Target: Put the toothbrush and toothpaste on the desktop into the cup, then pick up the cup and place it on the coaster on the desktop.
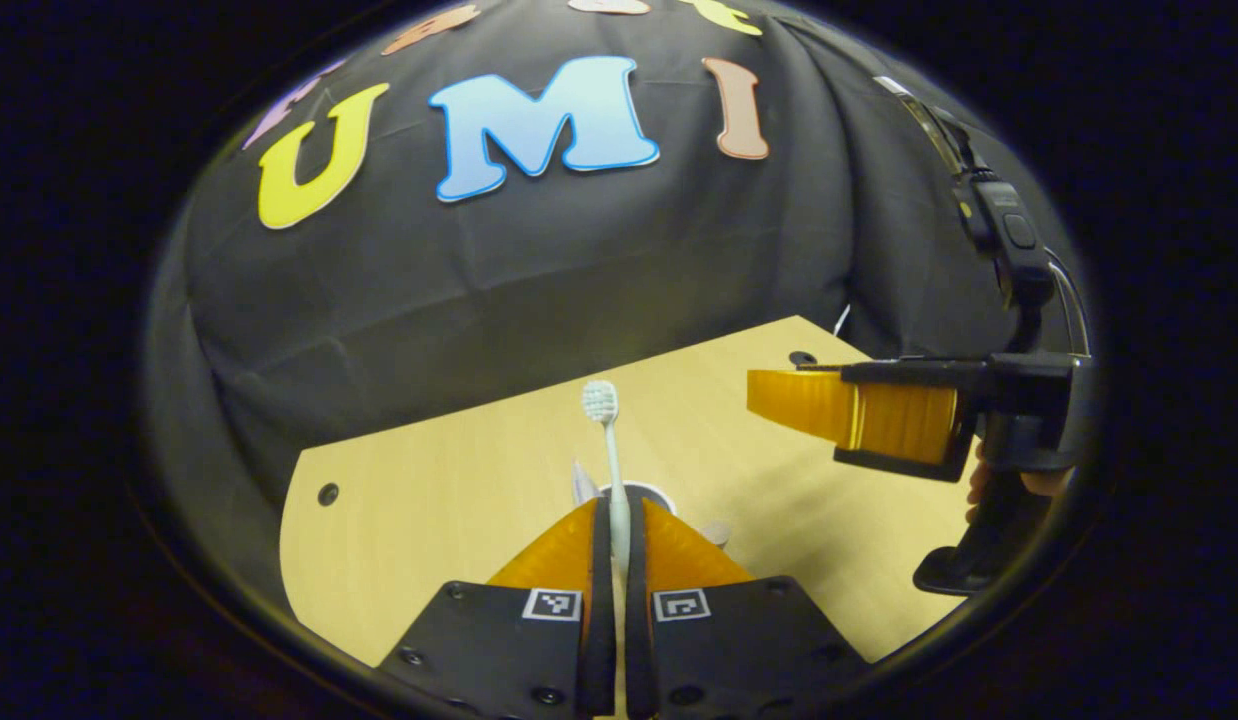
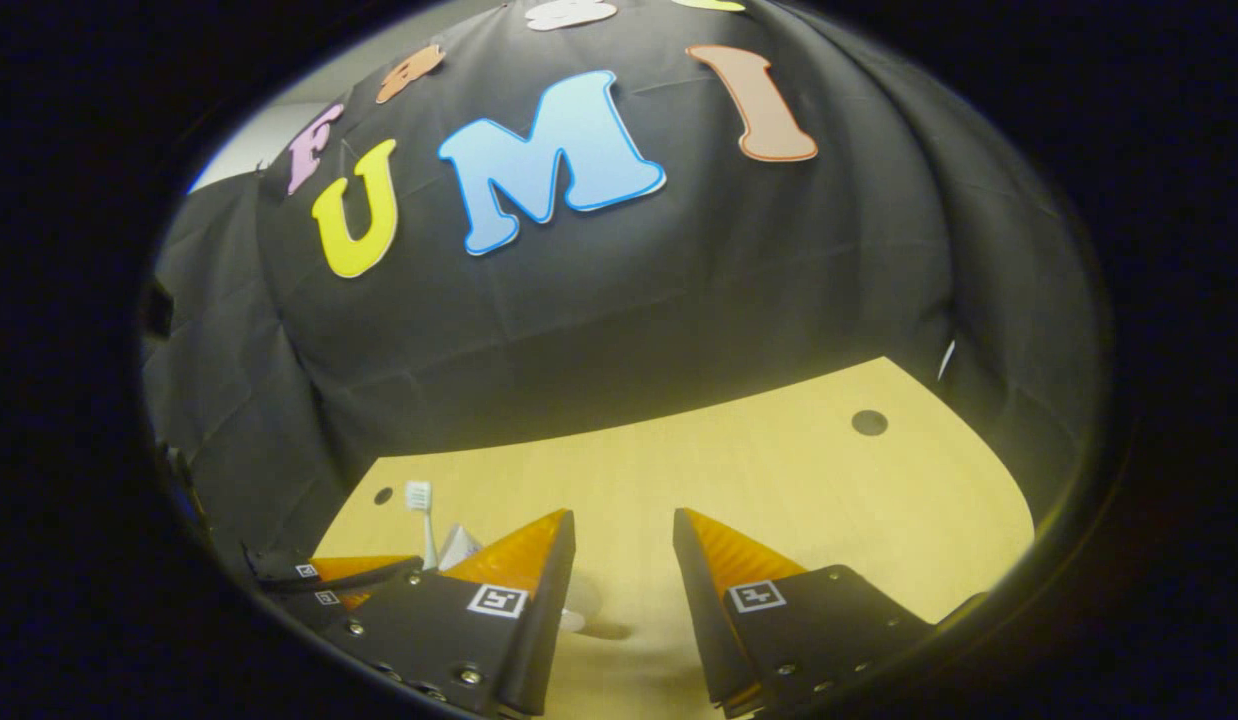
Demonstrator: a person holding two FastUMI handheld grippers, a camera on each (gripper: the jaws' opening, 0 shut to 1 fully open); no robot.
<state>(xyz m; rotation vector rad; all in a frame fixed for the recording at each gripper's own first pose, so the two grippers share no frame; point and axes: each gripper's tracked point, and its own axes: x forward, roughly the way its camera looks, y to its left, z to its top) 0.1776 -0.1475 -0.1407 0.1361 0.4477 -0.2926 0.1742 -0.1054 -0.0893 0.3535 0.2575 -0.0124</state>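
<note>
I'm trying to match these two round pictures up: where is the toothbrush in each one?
Left gripper view: toothbrush stands upright at center, pinched between the near fingers.
Right gripper view: toothbrush at lower left, bristles up, beside the other gripper.
Shared landmark: the wooden table.

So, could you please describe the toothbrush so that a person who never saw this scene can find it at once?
Look at the pale wooden desk in front of the black cloth wall. Near its middle, the left hand-held gripper is shut on a thin white stick standing upright over a cup: that is the toothbrush. Its bristle head at the top sets it apart from the flat toothpaste tube beside it.
</note>
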